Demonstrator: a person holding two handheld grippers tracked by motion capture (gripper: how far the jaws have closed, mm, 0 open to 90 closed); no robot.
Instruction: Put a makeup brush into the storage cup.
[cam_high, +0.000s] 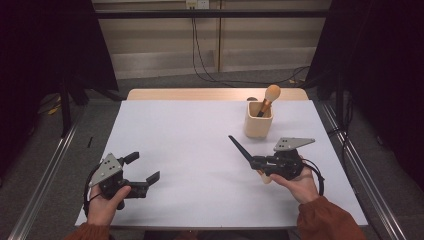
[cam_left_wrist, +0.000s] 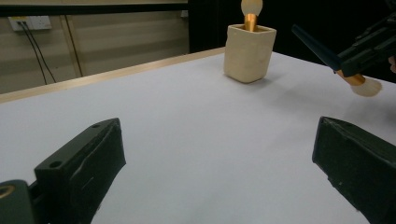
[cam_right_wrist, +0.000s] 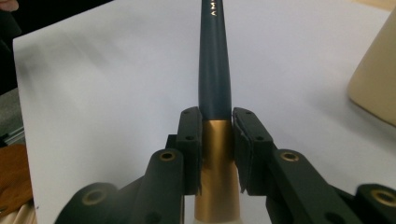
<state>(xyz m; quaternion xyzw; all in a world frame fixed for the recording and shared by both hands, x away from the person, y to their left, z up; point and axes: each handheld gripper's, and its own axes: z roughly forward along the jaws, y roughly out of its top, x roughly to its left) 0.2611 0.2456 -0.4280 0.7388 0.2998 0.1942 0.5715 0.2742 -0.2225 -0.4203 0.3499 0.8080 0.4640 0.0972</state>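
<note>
Nearest the person, the left claw (cam_high: 145, 170) rests low over the white counter (cam_high: 190, 140), jaws spread wide and empty. The right claw (cam_high: 257, 162) pinches a makeup brush (cam_high: 242, 150) at its gold ferrule, dark handle pointing up and away, bristle end toward the hand. Farther off stands the beige holder (cam_high: 258, 120) with another brush (cam_high: 269, 97) inside. To do this well, I'd tip the handle downward over the holder's mouth before letting go. The held brush's bristles are mostly hidden behind the claw, and the holder's inside can't be made out.

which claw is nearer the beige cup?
Right. The right claw, shut on a makeup brush, sits just in front of the beige cup. The left claw is open at the table's near-left, far across.
</note>
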